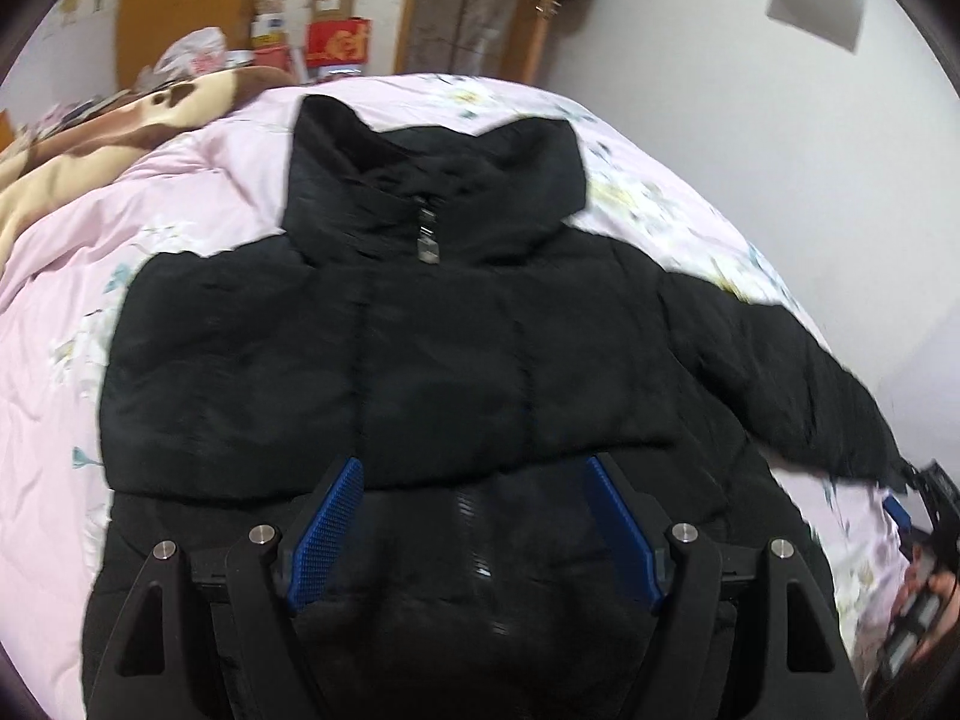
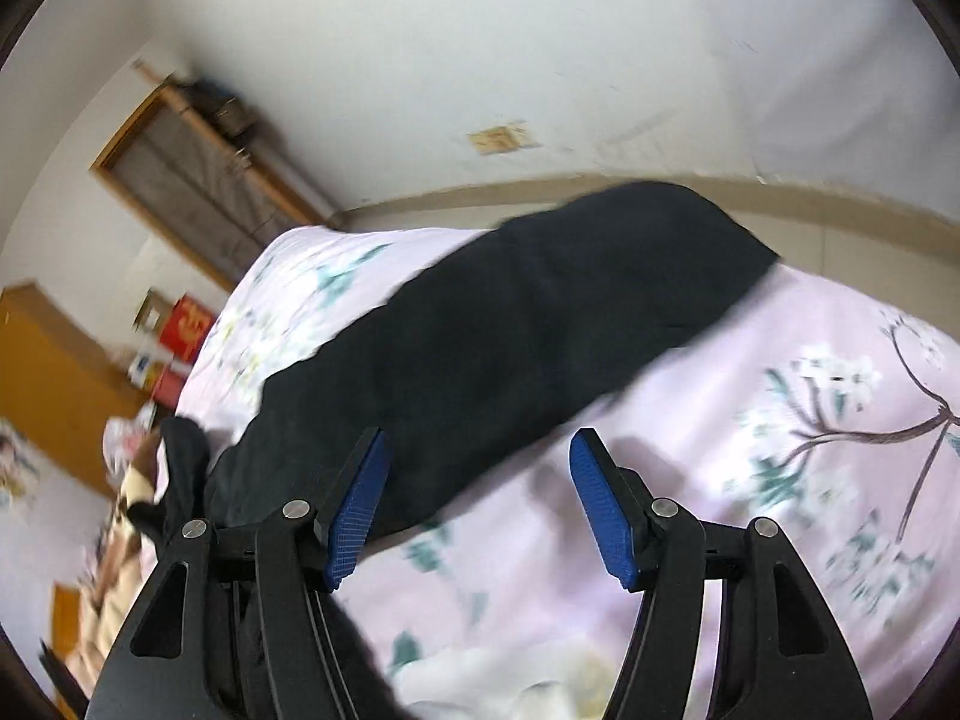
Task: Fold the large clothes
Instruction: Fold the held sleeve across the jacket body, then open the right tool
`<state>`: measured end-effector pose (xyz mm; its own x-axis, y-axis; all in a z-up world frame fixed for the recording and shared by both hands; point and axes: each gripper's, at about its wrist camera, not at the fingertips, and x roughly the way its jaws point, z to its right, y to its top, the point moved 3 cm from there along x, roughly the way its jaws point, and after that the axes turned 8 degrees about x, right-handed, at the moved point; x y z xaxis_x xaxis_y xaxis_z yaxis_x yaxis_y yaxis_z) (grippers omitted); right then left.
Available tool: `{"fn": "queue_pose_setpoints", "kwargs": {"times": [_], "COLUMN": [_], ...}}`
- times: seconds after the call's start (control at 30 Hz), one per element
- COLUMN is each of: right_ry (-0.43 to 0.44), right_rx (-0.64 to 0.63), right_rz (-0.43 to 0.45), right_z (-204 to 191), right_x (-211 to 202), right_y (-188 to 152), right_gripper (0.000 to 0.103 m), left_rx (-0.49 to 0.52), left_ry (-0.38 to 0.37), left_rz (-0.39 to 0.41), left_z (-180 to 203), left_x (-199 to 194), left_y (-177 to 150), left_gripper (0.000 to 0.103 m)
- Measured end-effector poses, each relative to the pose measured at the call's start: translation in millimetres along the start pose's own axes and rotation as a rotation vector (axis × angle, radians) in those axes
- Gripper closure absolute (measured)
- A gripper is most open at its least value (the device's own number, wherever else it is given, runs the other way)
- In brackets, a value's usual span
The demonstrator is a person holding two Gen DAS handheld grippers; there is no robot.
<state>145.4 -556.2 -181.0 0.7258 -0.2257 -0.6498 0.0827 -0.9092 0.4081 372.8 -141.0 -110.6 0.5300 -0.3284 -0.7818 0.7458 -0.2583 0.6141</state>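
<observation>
A black puffer jacket (image 1: 384, 360) lies front up on a pink floral bed cover (image 1: 180, 198), collar away from me, zip pull at the neck. One sleeve lies folded across its chest; the other sleeve (image 1: 798, 384) stretches out to the right. My left gripper (image 1: 477, 468) hovers open above the jacket's lower front, with nothing between its blue pads (image 1: 327, 531). In the right wrist view that outstretched sleeve (image 2: 510, 330) runs diagonally over the cover. My right gripper (image 2: 480, 438) stands open over its lower edge, pads apart and touching nothing. The right gripper also shows at the left view's right edge (image 1: 918, 492).
A brown and cream blanket (image 1: 90, 138) is bunched at the bed's far left. Red boxes and bags (image 1: 336, 42) stand by a wooden door (image 1: 474, 6) behind the bed. A white wall (image 2: 540, 60) runs along the bed's far side.
</observation>
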Motion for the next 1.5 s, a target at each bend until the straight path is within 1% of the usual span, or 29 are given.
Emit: {"fn": "queue_pose_setpoints", "kwargs": {"times": [0.03, 0.1, 0.13, 0.23, 0.43, 0.47, 0.5, 0.53, 0.57, 0.6, 0.7, 0.83, 0.93, 1.03, 1.1, 1.17, 1.3, 1.37, 1.4, 1.5], "right_ry": [0.011, 0.029, 0.039, 0.036, 0.045, 0.039, 0.031, 0.016, 0.01, 0.014, 0.012, 0.02, 0.056, 0.111, 0.151, 0.171, 0.207, 0.207, 0.22, 0.233], "right_rx": [0.034, 0.058, 0.058, 0.045, 0.089, 0.088, 0.077, 0.06, 0.042, 0.029, -0.028, -0.11, -0.191, -0.295, -0.349, -0.419, -0.605, -0.699, -0.736, -0.795], "right_rz": [-0.01, -0.02, -0.018, -0.005, -0.006, -0.012, -0.011, -0.001, 0.012, 0.02, 0.048, 0.082, 0.113, 0.126, 0.113, 0.112, 0.101, 0.105, 0.092, 0.053], "right_z": [7, 10, 10, 5, 6, 5, 3, 1, -3, -4, -16, -41, -67, -104, -127, -149, -196, -214, -223, -240], "right_x": [4, 10, 13, 20, 31, 32, 32, 31, 28, 26, 16, 3, -11, -24, -29, -31, -31, -29, -27, -16], "right_y": [3, 4, 4, 7, 23, 23, 24, 24, 24, 26, 27, 27, 21, 11, 2, -11, -50, -72, -84, -115], "right_gripper": [0.04, 0.04, 0.04, 0.04, 0.04, 0.043, 0.054, 0.06, 0.071, 0.076, 0.083, 0.087, 0.089, 0.09, 0.091, 0.091, 0.091, 0.091, 0.091, 0.092], "left_rx": [0.004, 0.015, 0.017, 0.022, 0.014, 0.014, 0.013, 0.011, 0.009, 0.006, -0.006, -0.015, -0.023, -0.037, -0.046, -0.06, -0.089, -0.107, -0.112, -0.141], "left_ry": [-0.008, -0.012, -0.009, -0.008, -0.001, 0.0, 0.0, 0.0, 0.001, 0.001, -0.013, -0.001, -0.001, -0.004, 0.0, 0.003, -0.015, -0.02, -0.025, -0.087], "left_rz": [-0.005, -0.013, -0.013, -0.007, -0.002, -0.004, -0.007, -0.008, -0.01, -0.012, -0.005, 0.008, 0.019, 0.027, 0.036, 0.043, 0.057, 0.061, 0.066, 0.093], "left_z": [4, 12, 14, 17, 15, 14, 13, 11, 11, 9, 4, -3, -8, -15, -20, -27, -39, -47, -51, -61], "left_x": [2, 6, 6, 7, 8, 8, 9, 9, 9, 9, 7, 1, -6, -12, -17, -21, -26, -28, -29, -33], "left_y": [-1, -1, -1, 1, 5, 4, 4, 3, 2, 2, 2, 3, 4, 5, 6, 5, 3, 1, 1, -1], "left_gripper": [0.027, 0.027, 0.027, 0.027, 0.027, 0.027, 0.027, 0.027, 0.027, 0.027, 0.027, 0.027, 0.027, 0.027, 0.027, 0.027, 0.027, 0.027, 0.027, 0.027]}}
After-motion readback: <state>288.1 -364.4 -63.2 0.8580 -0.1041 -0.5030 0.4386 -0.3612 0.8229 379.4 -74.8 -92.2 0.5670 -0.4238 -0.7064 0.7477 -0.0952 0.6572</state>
